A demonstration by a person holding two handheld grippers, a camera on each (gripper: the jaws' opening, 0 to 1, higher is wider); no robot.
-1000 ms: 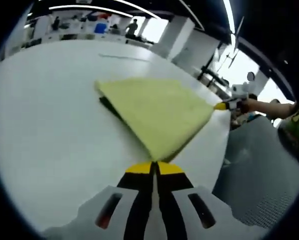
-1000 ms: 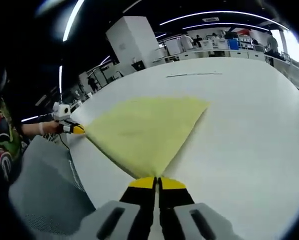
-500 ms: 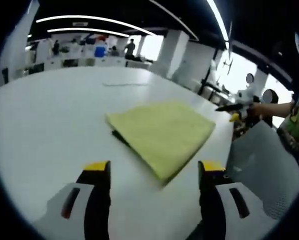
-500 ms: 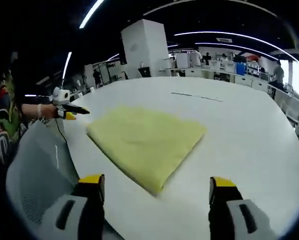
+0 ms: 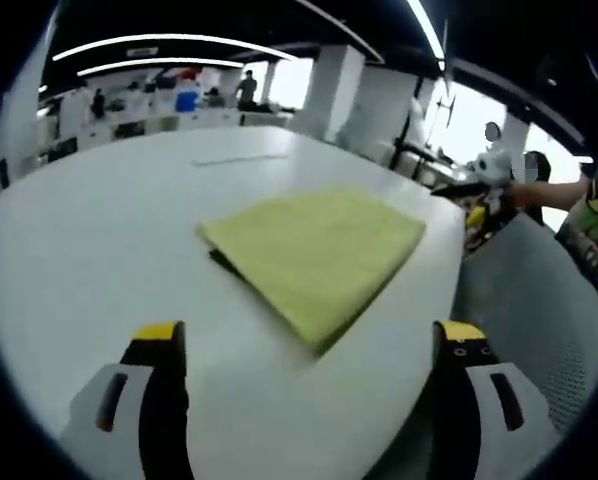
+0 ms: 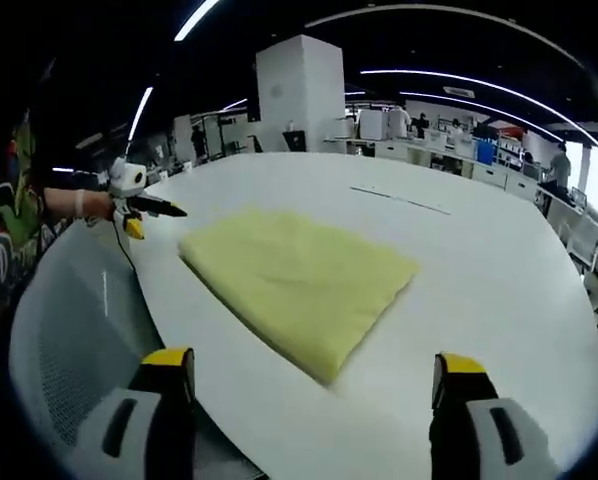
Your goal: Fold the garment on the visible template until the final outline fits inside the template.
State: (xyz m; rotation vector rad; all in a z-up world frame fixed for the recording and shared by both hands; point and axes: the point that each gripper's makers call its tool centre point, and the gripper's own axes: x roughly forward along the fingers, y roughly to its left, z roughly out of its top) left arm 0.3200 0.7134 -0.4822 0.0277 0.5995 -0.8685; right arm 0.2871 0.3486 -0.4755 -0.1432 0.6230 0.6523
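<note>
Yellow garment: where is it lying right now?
The yellow garment lies folded flat on the white table, ahead of both open tools, near the table's edge.

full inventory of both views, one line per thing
garment: 1, yellow, folded flat on the table near its edge
template: 1, dark, only a sliver peeking from under the garment's edge
table: 1, white, fills the foreground
chair: 1, grey mesh, at the table edge
benches with gear: several, pale, far background
left claw: 1, yellow-tipped, open, short of the garment
right claw: 1, yellow-tipped, open, short of the garment
</note>
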